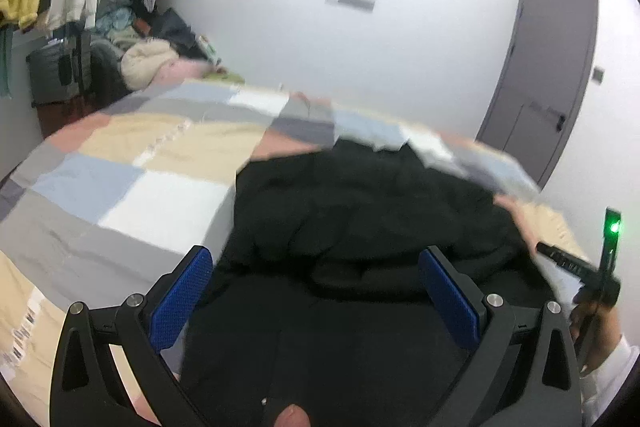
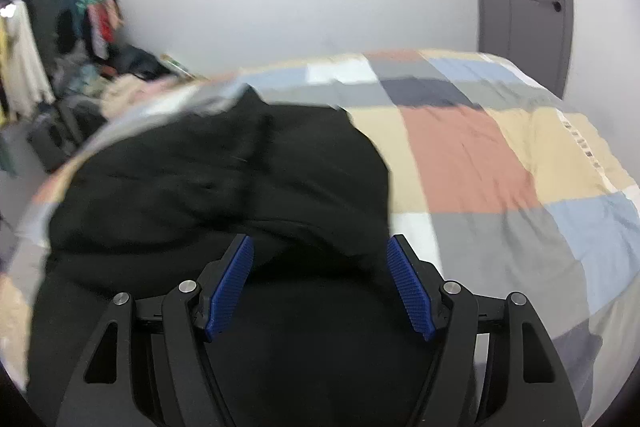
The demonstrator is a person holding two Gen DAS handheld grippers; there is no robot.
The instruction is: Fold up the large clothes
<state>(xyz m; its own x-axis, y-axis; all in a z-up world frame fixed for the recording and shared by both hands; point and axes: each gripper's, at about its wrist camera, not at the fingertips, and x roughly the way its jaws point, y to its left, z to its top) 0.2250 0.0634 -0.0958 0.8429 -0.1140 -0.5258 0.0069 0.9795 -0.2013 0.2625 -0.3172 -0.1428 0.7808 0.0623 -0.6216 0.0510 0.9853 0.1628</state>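
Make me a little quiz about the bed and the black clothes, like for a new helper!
1. True or false: the black garment lies on the patchwork bedspread.
2. How do the jaws of the left gripper and the right gripper stand? A shut, B open.
3. Fill in: the door is ___ in colour.

Key: 1 true; 2 B; 3 grey.

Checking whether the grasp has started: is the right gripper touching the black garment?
Cannot tell. In the right wrist view the right gripper stands open over the black garment, but blur hides any gap or contact.
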